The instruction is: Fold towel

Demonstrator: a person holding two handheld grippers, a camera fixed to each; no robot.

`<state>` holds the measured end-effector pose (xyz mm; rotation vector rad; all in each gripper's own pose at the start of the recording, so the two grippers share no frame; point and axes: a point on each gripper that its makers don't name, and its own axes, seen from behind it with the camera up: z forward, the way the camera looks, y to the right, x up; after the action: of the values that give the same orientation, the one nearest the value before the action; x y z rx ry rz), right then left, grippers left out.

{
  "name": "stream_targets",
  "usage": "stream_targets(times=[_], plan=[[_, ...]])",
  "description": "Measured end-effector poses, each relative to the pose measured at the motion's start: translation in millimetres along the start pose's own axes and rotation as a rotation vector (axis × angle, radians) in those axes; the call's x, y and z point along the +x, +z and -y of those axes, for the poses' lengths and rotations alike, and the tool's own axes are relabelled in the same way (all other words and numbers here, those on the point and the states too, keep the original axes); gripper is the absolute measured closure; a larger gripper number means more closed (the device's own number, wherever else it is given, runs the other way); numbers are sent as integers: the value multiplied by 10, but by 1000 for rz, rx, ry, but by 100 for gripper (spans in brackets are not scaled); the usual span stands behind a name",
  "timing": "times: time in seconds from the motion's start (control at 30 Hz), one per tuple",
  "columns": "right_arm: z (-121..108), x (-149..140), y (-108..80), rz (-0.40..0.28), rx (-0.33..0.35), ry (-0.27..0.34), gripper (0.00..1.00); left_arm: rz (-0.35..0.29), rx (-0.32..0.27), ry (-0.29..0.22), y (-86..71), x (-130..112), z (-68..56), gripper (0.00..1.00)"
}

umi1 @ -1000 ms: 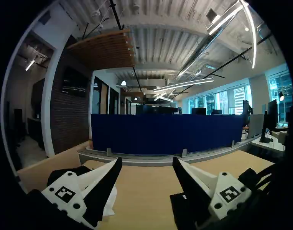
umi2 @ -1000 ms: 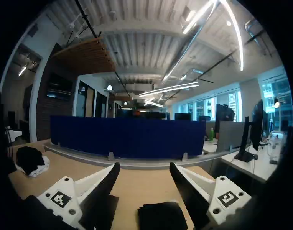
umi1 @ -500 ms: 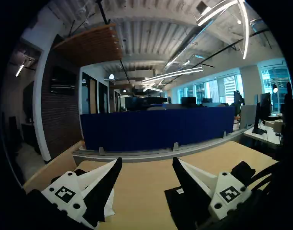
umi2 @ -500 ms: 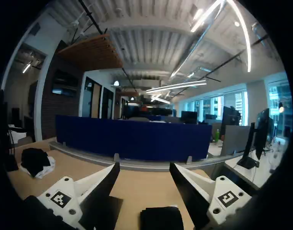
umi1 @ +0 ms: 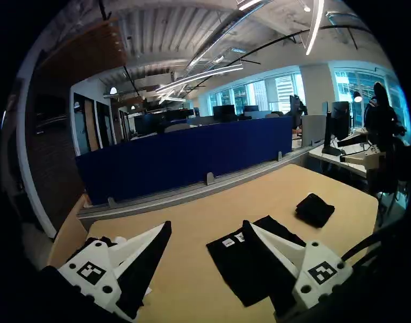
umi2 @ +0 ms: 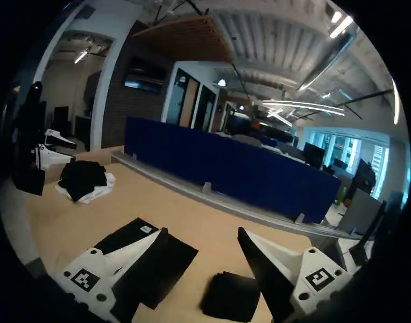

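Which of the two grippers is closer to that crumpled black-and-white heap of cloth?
Left. The heap lies just by the left gripper, partly beneath one finger; the right gripper is well away across the table.

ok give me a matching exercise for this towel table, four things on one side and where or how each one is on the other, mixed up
Things
1. flat black towel
2. small black towel
3. black and white cloth pile
4. blue partition

Place or state
A. stands along the far edge of the table
B. heaped loosely near one end
C. folded into a compact bundle
D. spread out flat

Pairs: 1-D, 2-C, 3-B, 4-A
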<state>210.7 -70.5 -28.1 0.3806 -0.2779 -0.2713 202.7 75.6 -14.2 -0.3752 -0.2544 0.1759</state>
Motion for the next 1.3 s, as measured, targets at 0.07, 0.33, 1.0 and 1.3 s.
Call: stream_targets(times=[0.07,0.33,1.0,1.3], plan=[[48,-27,22,11,21,2,0,10,-17,5,18,-29,-42,3],[238,-353,141,86,81,6,0,80,-88,30,122,-402,-243,2],[703,-1526,265,360,266,-7,0,359,-313,63,257,-1698,-827,3],[917,-2076,364,416,295,-25,0,441,-359,85,304,-2291,-966,3]])
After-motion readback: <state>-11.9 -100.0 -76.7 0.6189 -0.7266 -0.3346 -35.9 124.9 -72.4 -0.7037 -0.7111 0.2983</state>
